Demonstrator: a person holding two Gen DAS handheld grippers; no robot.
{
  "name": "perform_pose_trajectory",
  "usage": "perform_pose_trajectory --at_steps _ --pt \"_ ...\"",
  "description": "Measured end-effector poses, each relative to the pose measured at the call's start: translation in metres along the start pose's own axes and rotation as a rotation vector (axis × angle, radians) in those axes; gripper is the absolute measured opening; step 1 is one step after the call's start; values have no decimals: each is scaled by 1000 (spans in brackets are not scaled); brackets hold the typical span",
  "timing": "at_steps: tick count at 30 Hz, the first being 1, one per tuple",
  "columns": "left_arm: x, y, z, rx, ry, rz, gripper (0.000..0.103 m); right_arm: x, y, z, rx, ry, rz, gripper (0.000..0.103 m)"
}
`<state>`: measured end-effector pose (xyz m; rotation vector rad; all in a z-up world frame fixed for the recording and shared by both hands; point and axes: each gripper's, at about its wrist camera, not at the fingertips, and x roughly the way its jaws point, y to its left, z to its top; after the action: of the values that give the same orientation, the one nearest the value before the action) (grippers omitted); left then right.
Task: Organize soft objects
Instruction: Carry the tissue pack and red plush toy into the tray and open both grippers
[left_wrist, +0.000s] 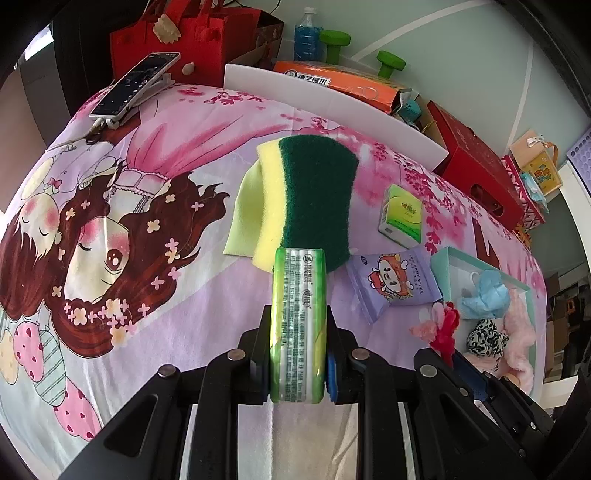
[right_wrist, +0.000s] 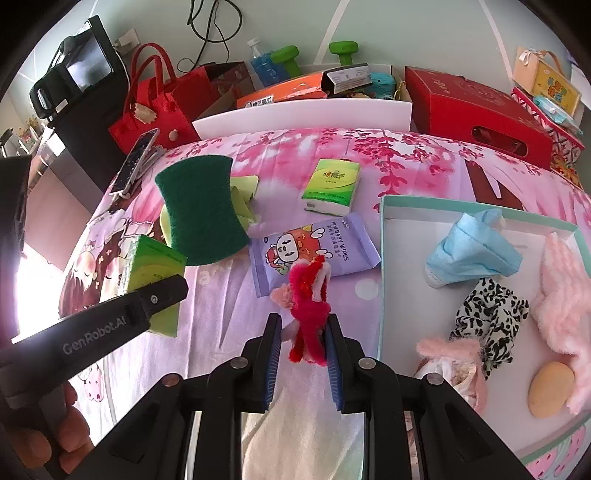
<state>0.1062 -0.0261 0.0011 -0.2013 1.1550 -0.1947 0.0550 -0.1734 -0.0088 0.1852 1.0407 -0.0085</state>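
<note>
Green and glossy, a tissue pack (left_wrist: 298, 328) stands clamped between the left gripper (left_wrist: 297, 354) jaws, lifted above the cartoon-print sheet (left_wrist: 147, 206) that covers the bench. The right gripper (right_wrist: 303, 345) jaws pinch a fuzzy red-and-pink scrunchie (right_wrist: 308, 306), held just left of the pale teal box (right_wrist: 386, 280). Inside that box lie a blue face mask (right_wrist: 471, 254), a leopard-print scrunchie (right_wrist: 487, 321) and pink fluffy items (right_wrist: 561, 295). A green scouring sponge (right_wrist: 201, 210), a second tissue pack (right_wrist: 330, 186) and a purple baby-wipes pouch (right_wrist: 314, 247) rest on the sheet.
</note>
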Motion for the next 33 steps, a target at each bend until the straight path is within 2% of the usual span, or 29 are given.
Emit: perform_pose_trajectory --at_steps 8,12,14,22,26,33 --pt "-19 -20 6 43 -63 -10 23 -14 -8 2 20 -39 3 25" --pt "-26 -43 4 102 -87 -29 23 -39 -36 4 90 -104 -16 25" --pt "-28 -58 1 139 -90 -47 23 -49 -54 2 126 -123 -58 25" --pt "-22 -122 -23 307 -59 -107 23 -73 -126 -10 285 -147 -176 25" --pt "-19 -151 -39 379 -39 -142 23 -79 -157 -17 356 -139 -207 25" --pt "-17 -195 -67 500 -19 -213 23 -91 -190 -32 424 -129 -280 25"
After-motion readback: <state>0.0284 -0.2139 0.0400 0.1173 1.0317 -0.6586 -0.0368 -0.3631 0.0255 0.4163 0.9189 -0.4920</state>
